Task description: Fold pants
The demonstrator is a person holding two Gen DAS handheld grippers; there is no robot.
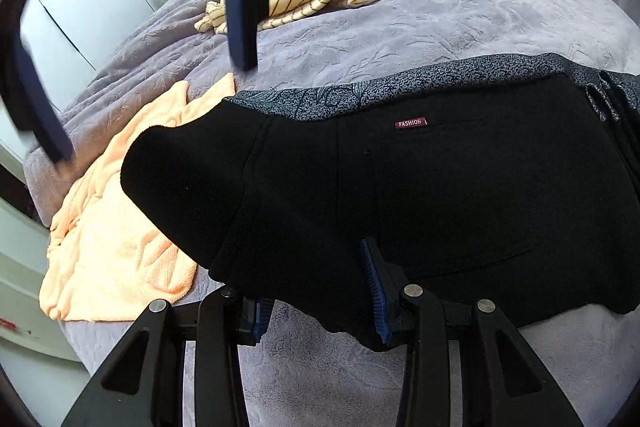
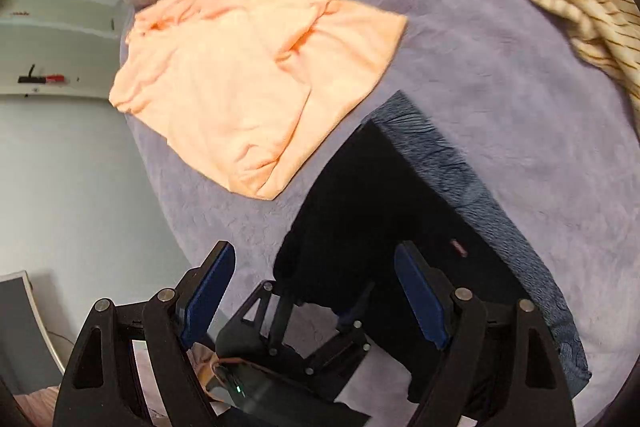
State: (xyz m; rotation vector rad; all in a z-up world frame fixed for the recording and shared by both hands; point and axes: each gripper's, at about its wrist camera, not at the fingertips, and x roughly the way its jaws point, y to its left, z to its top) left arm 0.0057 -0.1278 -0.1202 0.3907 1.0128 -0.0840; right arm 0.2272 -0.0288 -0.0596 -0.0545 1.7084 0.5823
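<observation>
While both claws gape, pants (image 1: pixel 440 195) lie.

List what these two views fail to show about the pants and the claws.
- Pants legs: hidden under the folded black top layer, both views.
- Left claw grip: left wrist view, dark cloth drapes over the fingers; closure unclear.
- Pants label: right wrist view, too blurred to read.

Left gripper (image 1: pixel 318 291): your jaws stand apart, low at the near edge, one blue pad (image 1: pixel 376 291) showing, the other partly hidden.
Right gripper (image 2: pixel 316 291): your jaws are spread wide, raised above and angled downward.
Relation: your right gripper (image 1: pixel 140 39) hangs high over the left gripper (image 2: pixel 304 311).
</observation>
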